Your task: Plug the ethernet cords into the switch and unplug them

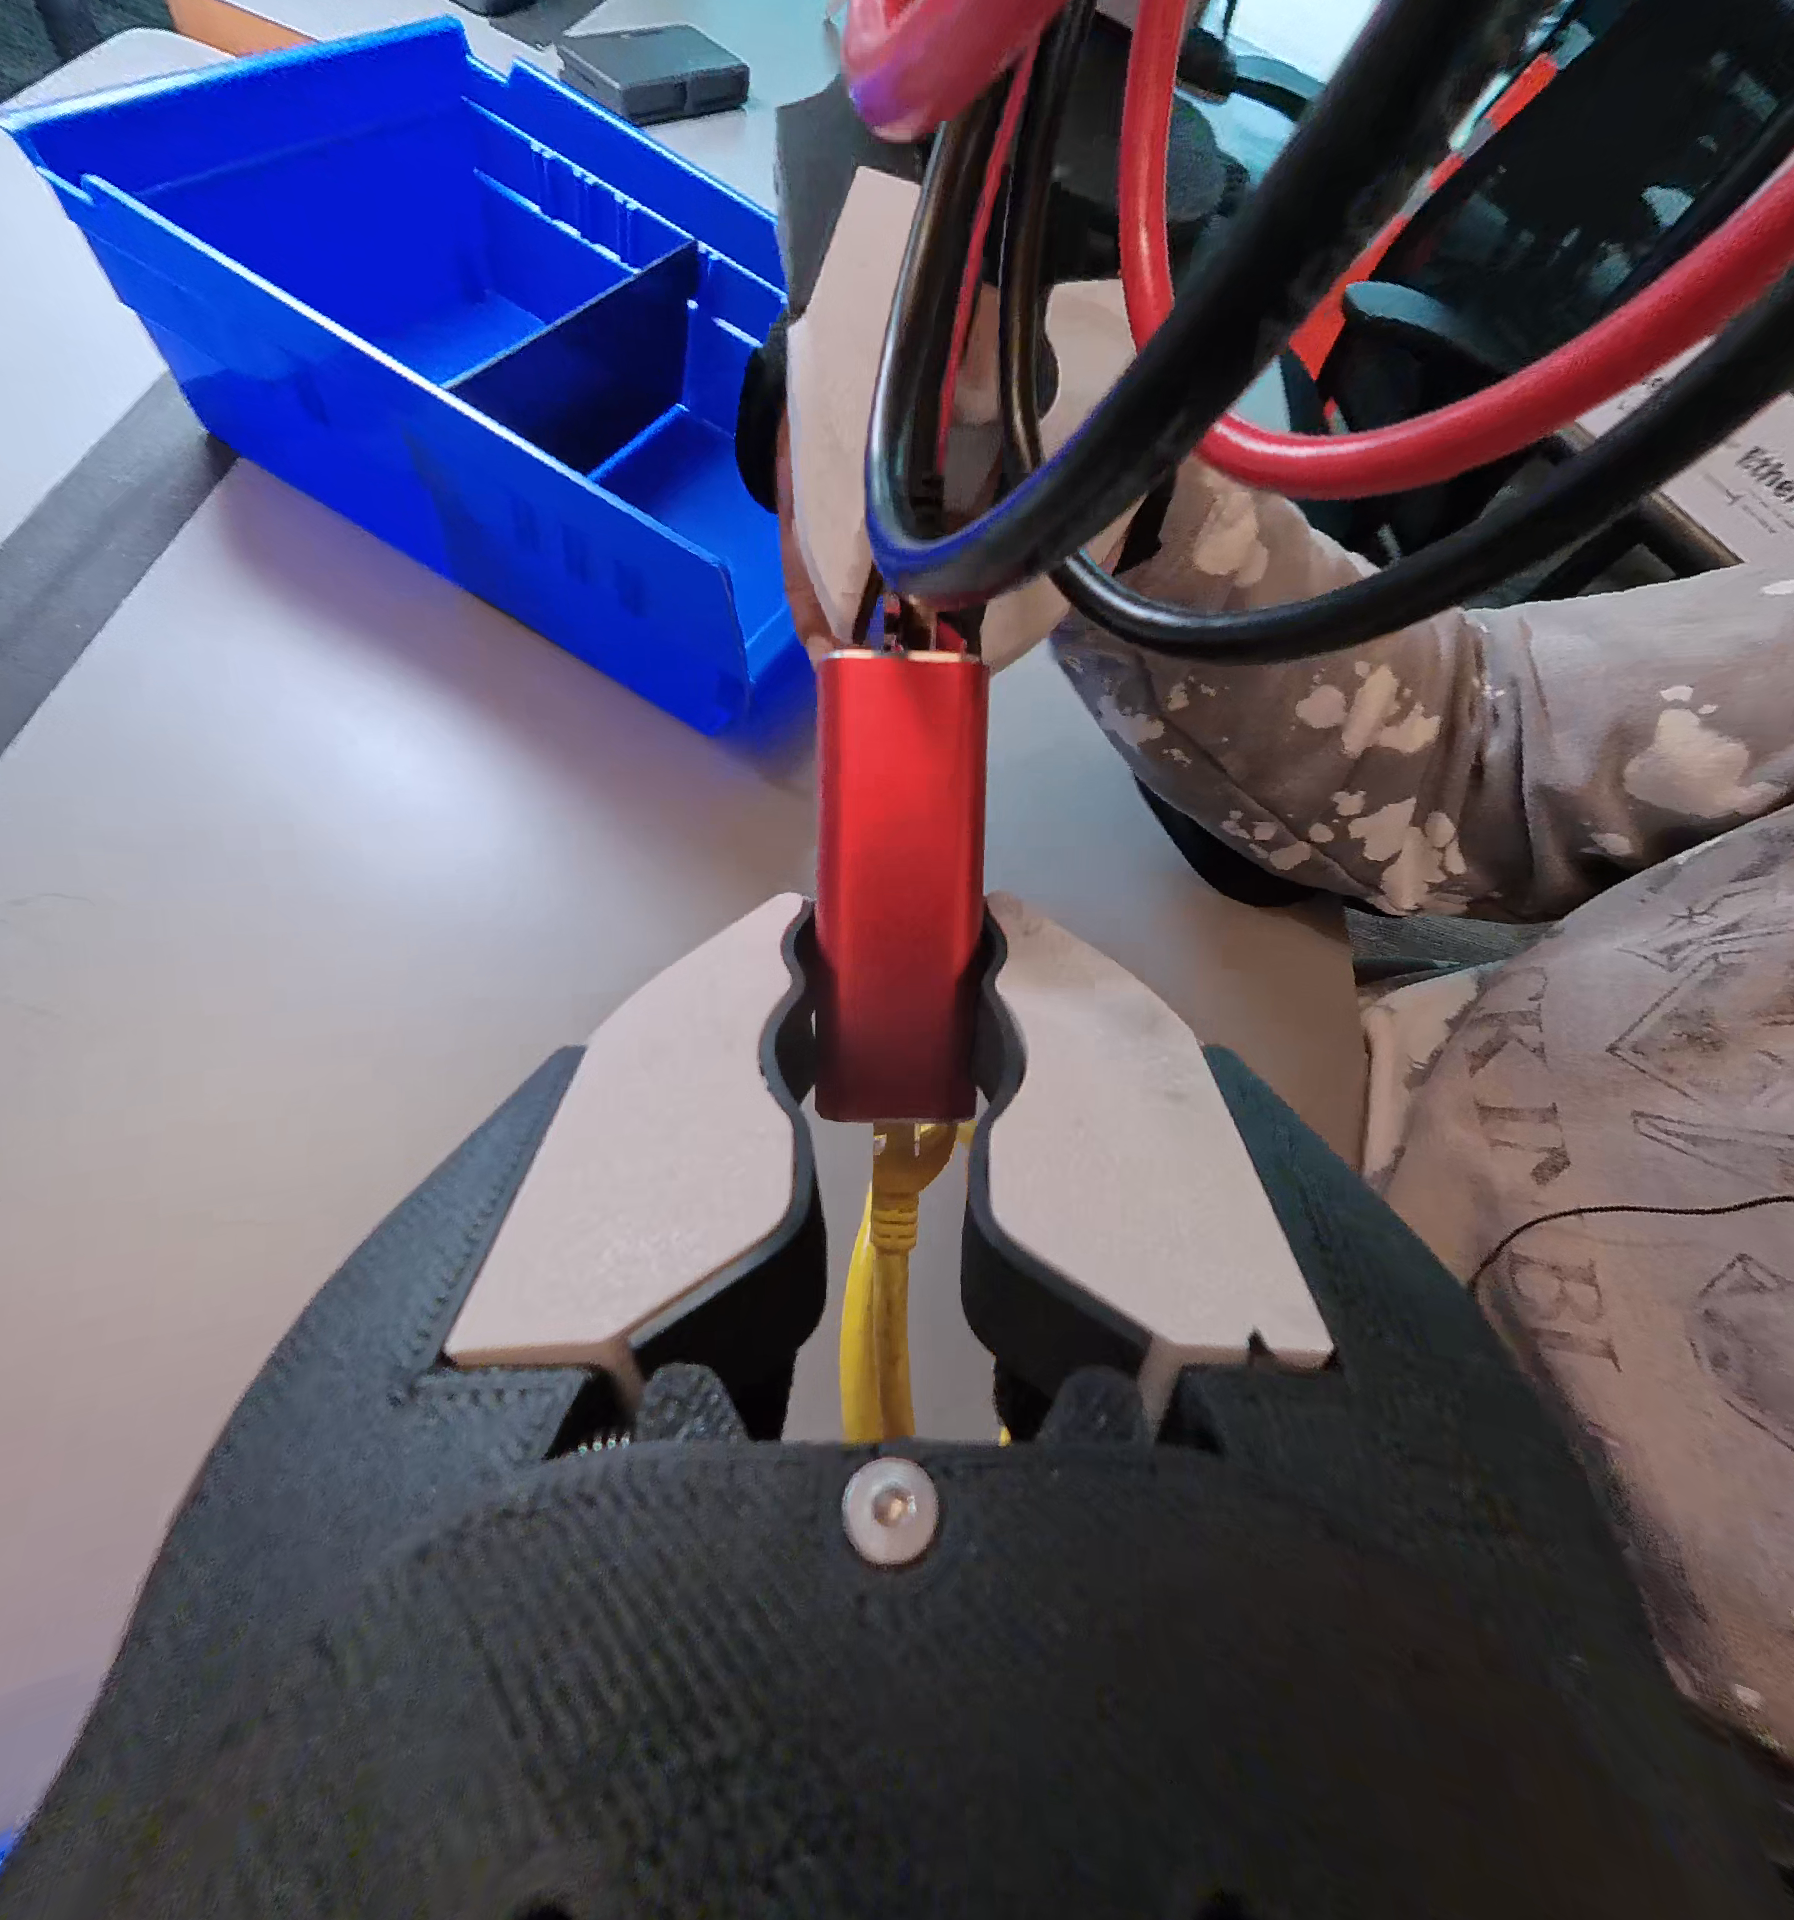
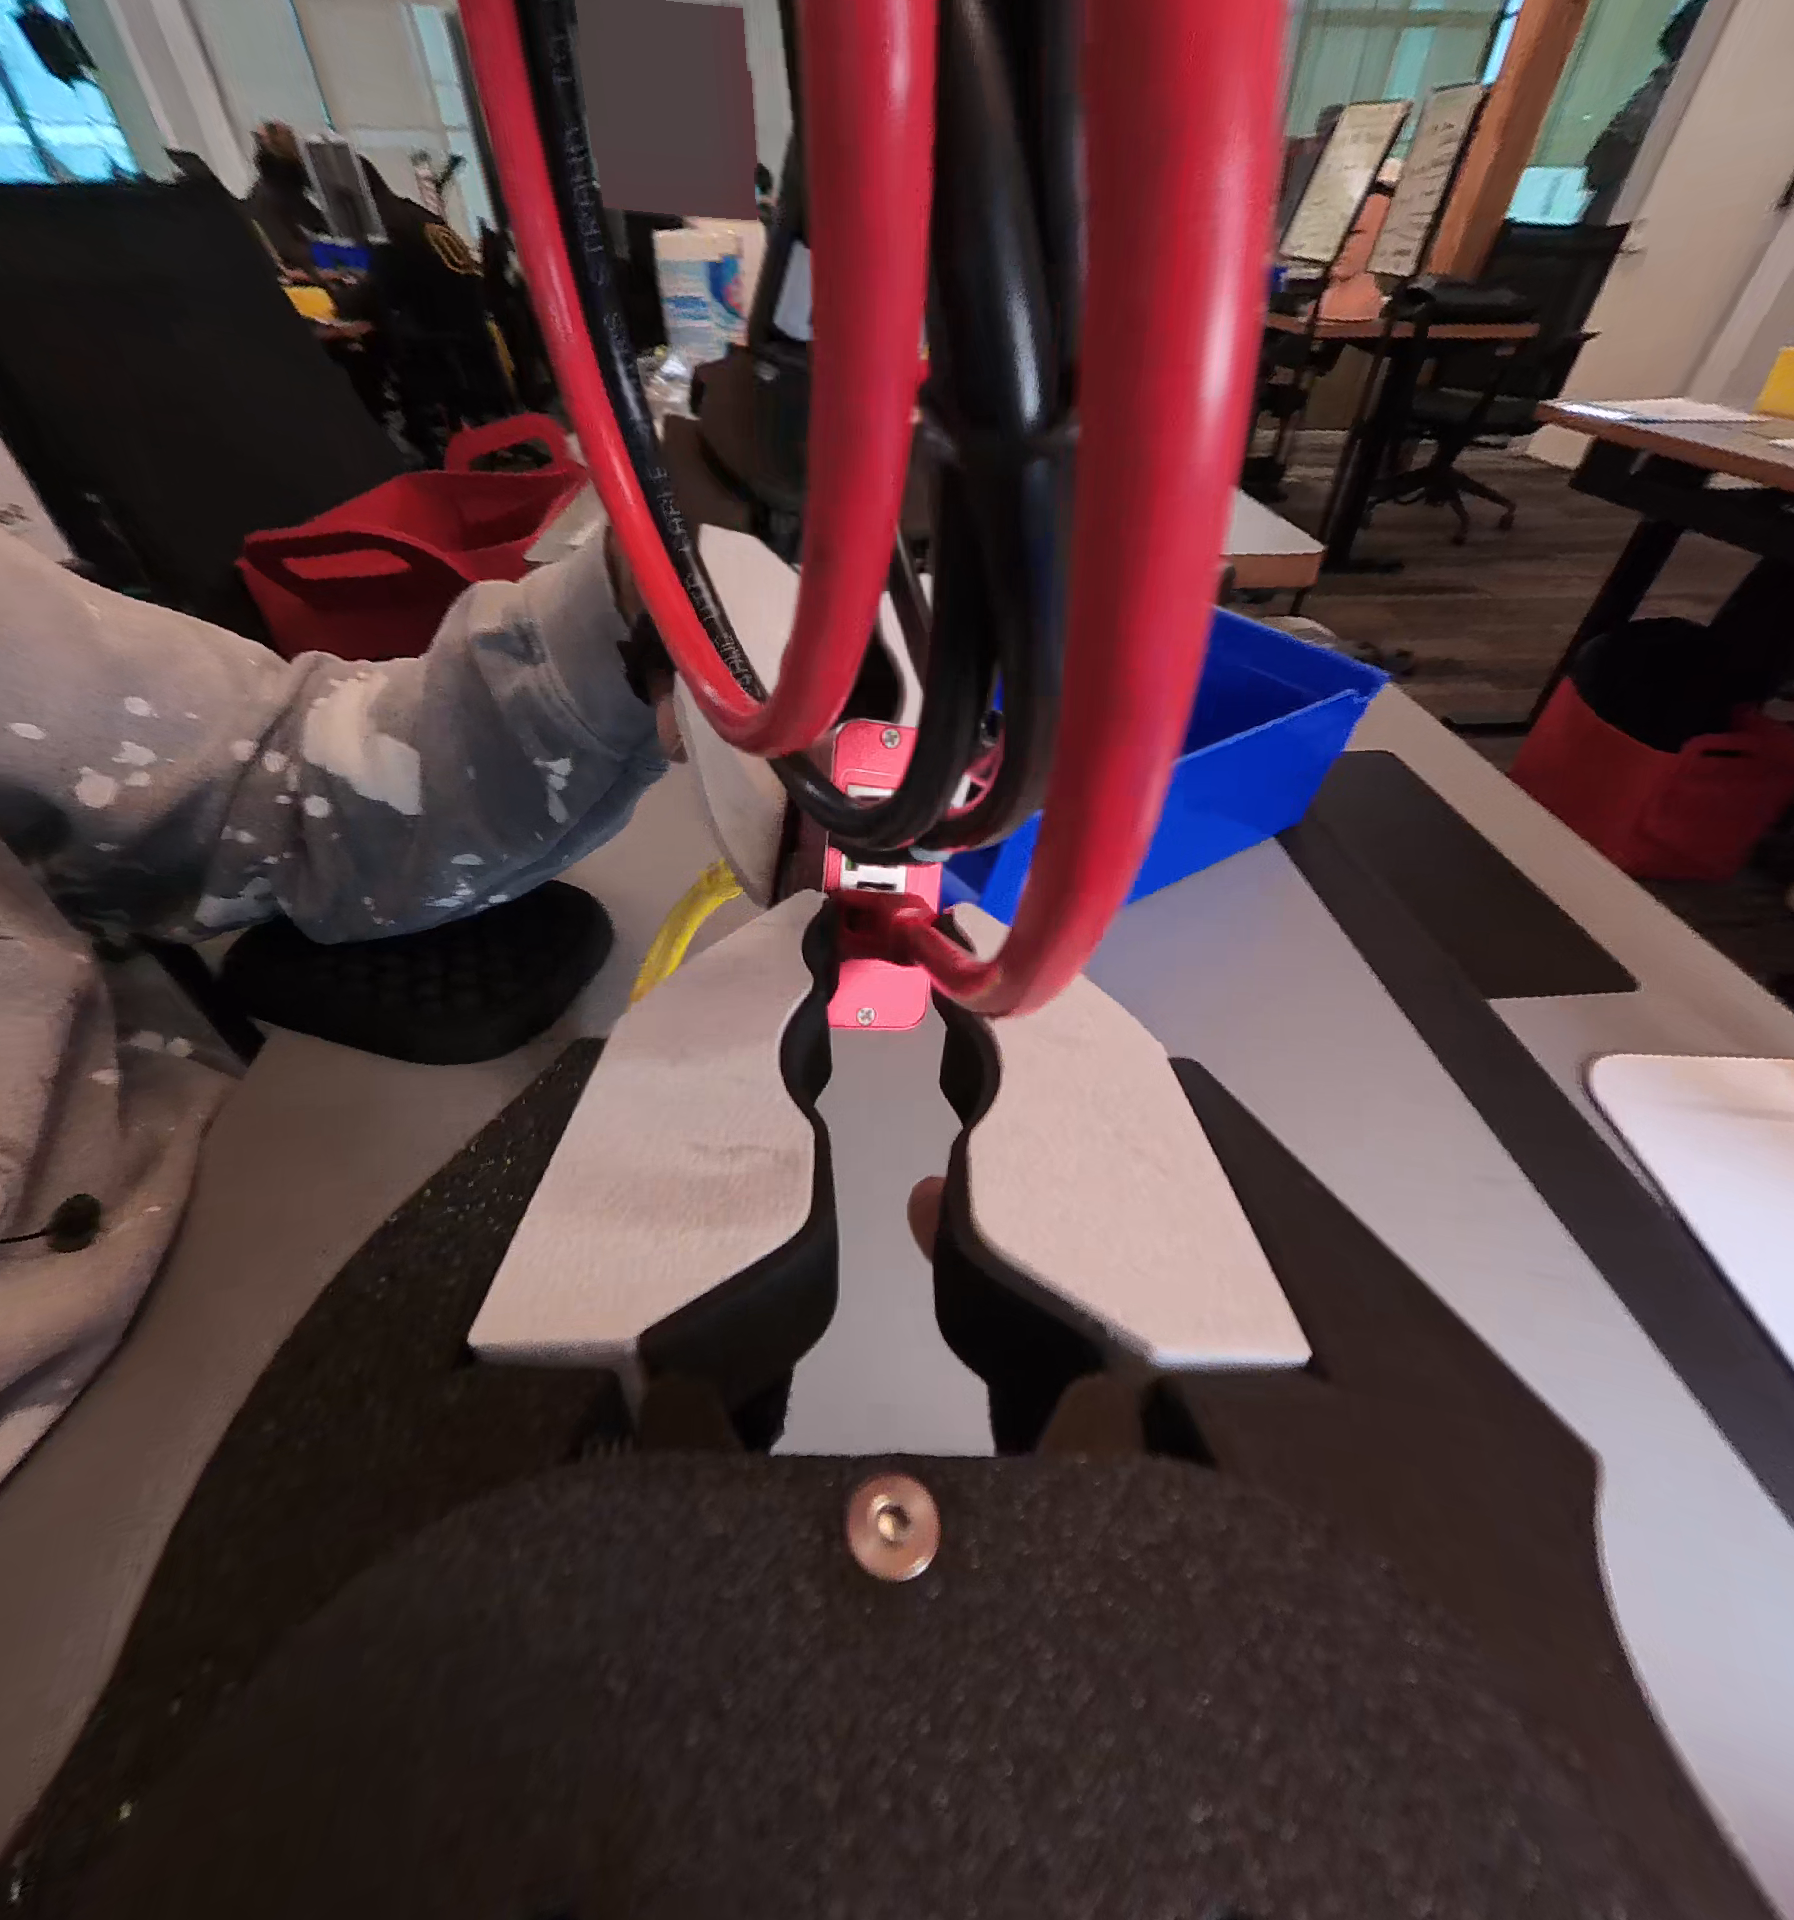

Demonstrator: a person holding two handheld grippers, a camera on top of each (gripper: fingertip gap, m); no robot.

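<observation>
Between our left gripper's (image 1: 898, 997) closed fingers we clamped the red metal box-shaped switch (image 1: 898, 883), yellow cord (image 1: 888, 1278) already plugged in behind. Our right gripper (image 2: 888, 935) pinched the red cord's plug (image 2: 898, 925) at a port; whether seated, we couldn't tell.

red cord (image 2: 1163, 520) loops cut off above, yellow cord (image 1: 888, 1299) end hidden behind tongs

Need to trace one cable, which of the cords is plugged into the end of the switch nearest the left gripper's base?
The yellow cord, running back between the left gripper's fingers; the red and black cords are at the far end.
</observation>
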